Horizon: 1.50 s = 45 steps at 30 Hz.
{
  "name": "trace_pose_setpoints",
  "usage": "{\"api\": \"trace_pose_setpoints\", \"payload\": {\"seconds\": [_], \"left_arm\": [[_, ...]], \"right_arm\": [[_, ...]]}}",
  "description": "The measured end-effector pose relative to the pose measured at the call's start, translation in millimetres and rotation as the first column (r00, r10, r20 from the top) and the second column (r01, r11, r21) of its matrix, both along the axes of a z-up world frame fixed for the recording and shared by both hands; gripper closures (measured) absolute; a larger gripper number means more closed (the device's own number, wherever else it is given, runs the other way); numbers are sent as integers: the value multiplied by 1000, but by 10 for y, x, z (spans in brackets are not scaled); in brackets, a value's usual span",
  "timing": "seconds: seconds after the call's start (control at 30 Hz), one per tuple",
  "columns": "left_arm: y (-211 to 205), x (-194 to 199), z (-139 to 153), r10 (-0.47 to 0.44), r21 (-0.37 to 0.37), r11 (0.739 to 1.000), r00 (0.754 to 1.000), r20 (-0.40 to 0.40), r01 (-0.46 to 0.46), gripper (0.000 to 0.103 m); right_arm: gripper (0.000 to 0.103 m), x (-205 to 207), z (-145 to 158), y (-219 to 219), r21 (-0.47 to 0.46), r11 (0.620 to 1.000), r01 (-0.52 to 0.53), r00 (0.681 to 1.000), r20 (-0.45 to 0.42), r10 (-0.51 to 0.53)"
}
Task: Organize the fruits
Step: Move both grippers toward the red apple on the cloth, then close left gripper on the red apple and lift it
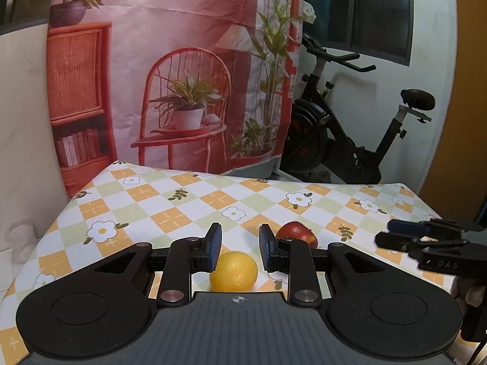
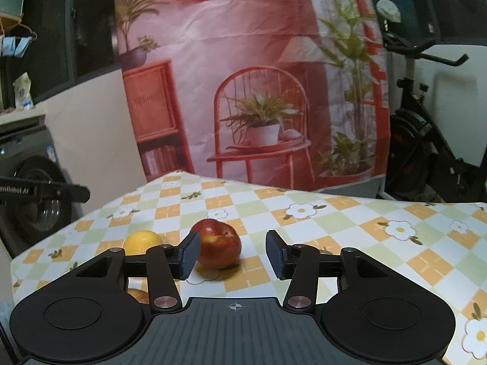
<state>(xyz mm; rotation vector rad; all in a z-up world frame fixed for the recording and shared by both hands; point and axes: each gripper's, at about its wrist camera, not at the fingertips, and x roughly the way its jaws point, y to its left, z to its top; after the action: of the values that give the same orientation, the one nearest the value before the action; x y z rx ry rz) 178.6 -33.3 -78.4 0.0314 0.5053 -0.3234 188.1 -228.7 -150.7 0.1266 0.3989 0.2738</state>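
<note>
The left gripper (image 1: 239, 248) stands with its blue pads a narrow gap apart and nothing pinched between them, and the right gripper (image 2: 232, 254) is spread wider, also empty. Both hang over a table covered by a checked tablecloth (image 1: 170, 210) printed with white flowers. The yellow fruit (image 1: 233, 271) lies on the cloth under the left gripper, showing between the roots of its fingers nearer the camera than the pads; the left pad overlaps its edge in the picture, but from the right wrist view the fruit sits on the cloth with that gripper up and off to the side. The red apple (image 2: 219, 248) rests on the cloth just beside the yellow fruit, in front of the right gripper; that gripper's left pad covers the apple's edge, and the right pad stands clear of it (whether the left pad touches the skin cannot be told). A sliver of something orange shows under the right gripper's linkage, too hidden to name. Behind the table hangs a printed backdrop (image 1: 182, 60) of a red chair and plants, with an exercise bike (image 1: 334, 140) beside it
</note>
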Motion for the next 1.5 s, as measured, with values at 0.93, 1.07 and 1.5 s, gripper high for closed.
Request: {"api": "trace_pose_setpoints", "payload": {"seconds": [0.93,1.07,1.5], "left_arm": [[-609,1240,-455,-179,-149,979,941,-287,140,65],[-670,1303,-530,-207,-146,975,925,-318,169,65],[-625,1435,-661,-234,-152,970,899,-371,190,66]], "right_arm": [[45,872,-560,269,-15,985,-173,977,-129,169],[45,986,-572,285,2,982,-189,973,-134,188],[43,1193,-645,341,42,966,-254,949,-180,258]]}}
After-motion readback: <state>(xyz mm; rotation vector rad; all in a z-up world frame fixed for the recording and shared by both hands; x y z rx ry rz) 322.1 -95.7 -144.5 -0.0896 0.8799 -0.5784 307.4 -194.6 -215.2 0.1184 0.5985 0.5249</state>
